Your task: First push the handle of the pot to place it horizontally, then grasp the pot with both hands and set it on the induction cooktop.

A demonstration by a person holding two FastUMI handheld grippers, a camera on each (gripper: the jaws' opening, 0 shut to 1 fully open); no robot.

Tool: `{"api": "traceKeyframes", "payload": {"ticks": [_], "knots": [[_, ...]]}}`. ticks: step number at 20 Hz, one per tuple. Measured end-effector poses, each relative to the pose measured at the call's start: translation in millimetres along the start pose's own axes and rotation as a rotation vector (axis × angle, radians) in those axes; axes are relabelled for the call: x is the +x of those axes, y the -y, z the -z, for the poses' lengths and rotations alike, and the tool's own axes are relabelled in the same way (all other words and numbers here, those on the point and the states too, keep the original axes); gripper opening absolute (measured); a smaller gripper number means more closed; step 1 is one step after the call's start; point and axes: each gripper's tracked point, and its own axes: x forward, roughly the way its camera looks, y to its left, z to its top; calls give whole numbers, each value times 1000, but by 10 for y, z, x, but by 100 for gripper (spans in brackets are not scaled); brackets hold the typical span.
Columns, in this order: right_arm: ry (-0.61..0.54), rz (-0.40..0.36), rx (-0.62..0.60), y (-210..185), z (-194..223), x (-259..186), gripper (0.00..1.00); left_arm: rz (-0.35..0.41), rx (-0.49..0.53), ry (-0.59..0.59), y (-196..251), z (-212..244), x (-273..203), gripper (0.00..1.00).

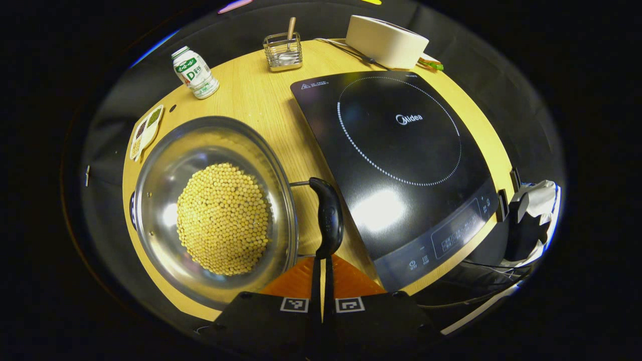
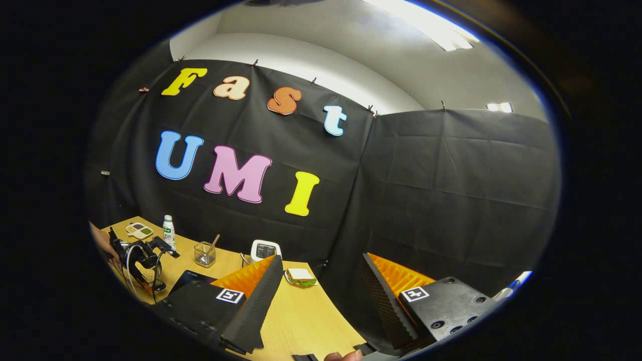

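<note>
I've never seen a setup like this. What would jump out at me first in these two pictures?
Probably the steel pot, heaped with yellow beans, at the wooden table's left side. Its black handle points toward the camera, right above the closed left gripper. Beside it on the right lies the big black cooktop; the right gripper hangs open, facing the booth wall.

From my left gripper view the tabletop (image 1: 251, 95) is warmly lit, with white glare on the cooktop (image 1: 396, 165) at five o'clock (a ceiling light (image 2: 426, 25) shines at one o'clock in my right gripper view). Fisheye bending curves every edge; the rims darken.
</note>
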Motion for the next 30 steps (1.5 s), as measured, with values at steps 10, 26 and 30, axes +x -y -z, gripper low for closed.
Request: {"api": "traceKeyframes", "payload": {"ticks": [10, 26, 30], "knots": [[-29, 24, -36, -35, 107, 236, 98, 6, 13, 0, -93, -439, 136, 5], [-19, -107, -8, -774, -26, 287, 97, 57, 5, 260, -189, -378, -507, 13], [-3, -181, 5, -1099, -119, 293, 98, 94, -75, 412, -319, -325, -927, 45]]}}
